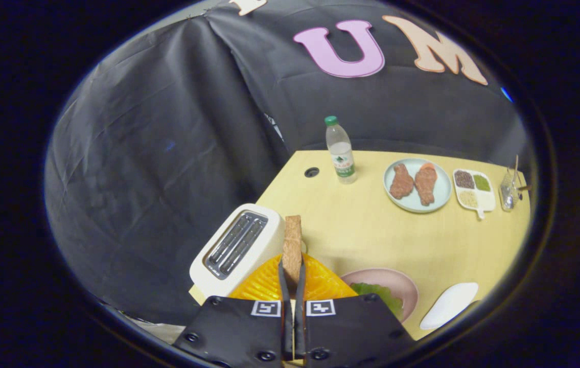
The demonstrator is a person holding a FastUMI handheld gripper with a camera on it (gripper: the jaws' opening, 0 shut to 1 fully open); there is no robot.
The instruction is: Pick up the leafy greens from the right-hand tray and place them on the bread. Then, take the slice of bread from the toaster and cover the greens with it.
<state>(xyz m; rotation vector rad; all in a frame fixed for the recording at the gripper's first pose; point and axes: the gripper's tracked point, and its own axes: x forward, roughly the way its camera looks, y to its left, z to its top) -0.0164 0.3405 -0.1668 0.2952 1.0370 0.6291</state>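
Note:
My gripper point(292, 273) is shut on a slice of bread point(292, 244), which stands on edge between the fingers, lifted above the table. The white toaster point(238, 248) sits just left of the fingers with its slots empty. Below the held slice lies an orange ribbed plate point(261, 286), partly hidden by the gripper body. To the right of the fingers a pink plate point(402, 286) carries the leafy greens point(379, 294); what lies under the greens is hidden.
A white oval tray point(449, 304) lies at the table's right front. Farther back stand a water bottle point(341, 153), a pale blue plate with two pieces of meat point(415, 185), a divided dish of seasonings point(473, 190) and a glass point(508, 191). The yellow table point(361, 230) ends just behind the toaster.

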